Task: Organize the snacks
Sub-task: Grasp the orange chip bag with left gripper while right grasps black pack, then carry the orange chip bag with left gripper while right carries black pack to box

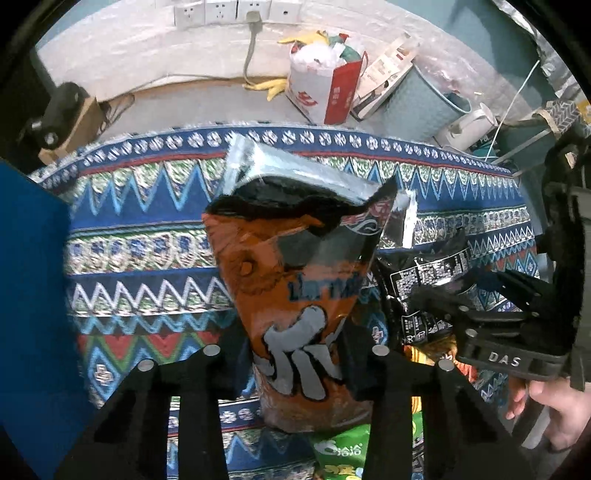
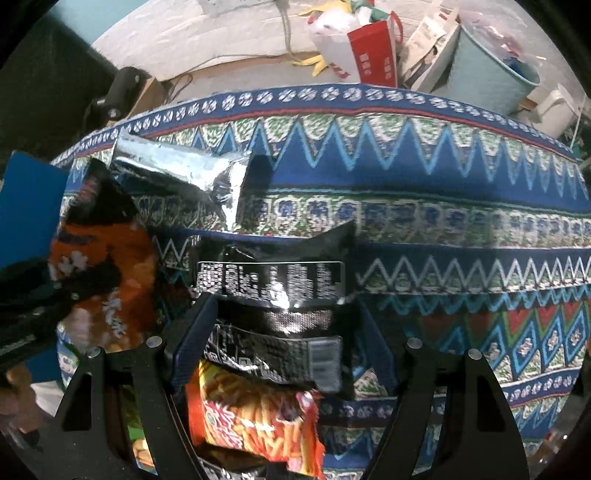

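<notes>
1. Left wrist view: the left gripper (image 1: pixel 295 365) is clamped on an orange bag (image 1: pixel 295 295), pads pressing its lower half from both sides, silver top seal pointing away from the camera.
2. Under it lies a woven cloth (image 1: pixel 147 236), blue with zigzags, diamonds and a flower border, covering the whole work surface.
3. A blue panel (image 1: pixel 33 295) stands along the left edge of the view.
4. Just right of the orange bag is a black bag (image 1: pixel 424 277) with white print, and the right gripper (image 1: pixel 491 314) reaches in over it, a hand (image 1: pixel 554 410) behind it.
5. A green bag (image 1: pixel 343 450) peeks out at the bottom, below the orange one.
6. Beyond the cloth: bare floor, a white wall with a socket strip (image 1: pixel 225 11) and a plugged cable, a red-and-white paper bag (image 1: pixel 325 92) stuffed full, a pale blue bin (image 1: pixel 421 103), a white kettle (image 1: pixel 469 125), and a black device on a cardboard box (image 1: pixel 62 114).
7. Right wrist view: the right gripper (image 2: pixel 280 350) is spread wide, fingers either side of the black bag (image 2: pixel 273 295) without pinching it.
8. A red noodle bag (image 2: pixel 255 421) lies under the black bag's near end.
9. The orange bag (image 2: pixel 103 251) sits off to the left, with the left gripper (image 2: pixel 74 291) dark and blurred across it.
10. The cloth (image 2: pixel 443 221) runs clear to the right; the bin (image 2: pixel 491 74) and paper bag (image 2: pixel 369 55) stand behind.
</notes>
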`<state>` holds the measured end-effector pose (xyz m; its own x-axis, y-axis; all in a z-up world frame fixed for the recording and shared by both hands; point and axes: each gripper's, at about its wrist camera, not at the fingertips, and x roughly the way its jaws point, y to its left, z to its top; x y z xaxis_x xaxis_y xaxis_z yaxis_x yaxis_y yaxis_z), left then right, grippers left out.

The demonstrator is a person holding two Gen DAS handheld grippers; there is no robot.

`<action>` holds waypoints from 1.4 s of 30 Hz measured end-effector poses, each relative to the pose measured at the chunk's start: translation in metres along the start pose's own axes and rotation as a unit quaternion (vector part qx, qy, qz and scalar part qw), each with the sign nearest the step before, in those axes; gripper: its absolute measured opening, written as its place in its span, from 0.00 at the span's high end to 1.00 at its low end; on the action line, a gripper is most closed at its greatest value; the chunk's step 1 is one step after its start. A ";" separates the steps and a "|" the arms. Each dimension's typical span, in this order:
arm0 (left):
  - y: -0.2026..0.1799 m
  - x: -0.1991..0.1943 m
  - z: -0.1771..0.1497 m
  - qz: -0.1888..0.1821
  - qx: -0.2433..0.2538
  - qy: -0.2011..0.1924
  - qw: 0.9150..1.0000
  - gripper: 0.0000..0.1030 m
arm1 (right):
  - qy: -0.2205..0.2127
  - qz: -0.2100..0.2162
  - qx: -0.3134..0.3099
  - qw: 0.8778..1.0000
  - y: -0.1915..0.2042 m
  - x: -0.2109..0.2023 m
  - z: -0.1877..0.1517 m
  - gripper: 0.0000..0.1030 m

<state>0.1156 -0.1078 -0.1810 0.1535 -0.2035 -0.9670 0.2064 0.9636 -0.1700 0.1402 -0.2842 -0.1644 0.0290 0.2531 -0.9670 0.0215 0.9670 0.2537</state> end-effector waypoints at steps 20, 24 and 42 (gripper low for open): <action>0.013 -0.059 -0.009 0.094 0.022 -0.086 0.992 0.65 | -0.056 -0.042 -0.076 0.995 0.050 -0.034 -0.017 0.77; 0.013 -0.072 -0.012 0.098 0.024 -0.102 0.990 0.65 | -0.073 -0.068 -0.098 0.990 0.061 -0.047 -0.023 0.80; 0.023 -0.142 -0.039 0.121 0.033 -0.187 0.974 0.65 | -0.163 -0.069 -0.129 0.976 0.101 -0.123 -0.020 0.81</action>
<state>0.0610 -0.0498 -0.0551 0.5447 -0.0328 -0.8380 0.1801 0.9805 0.0786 0.1184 -0.2167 -0.0197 0.3617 0.1387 -0.9219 -0.2027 0.9769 0.0674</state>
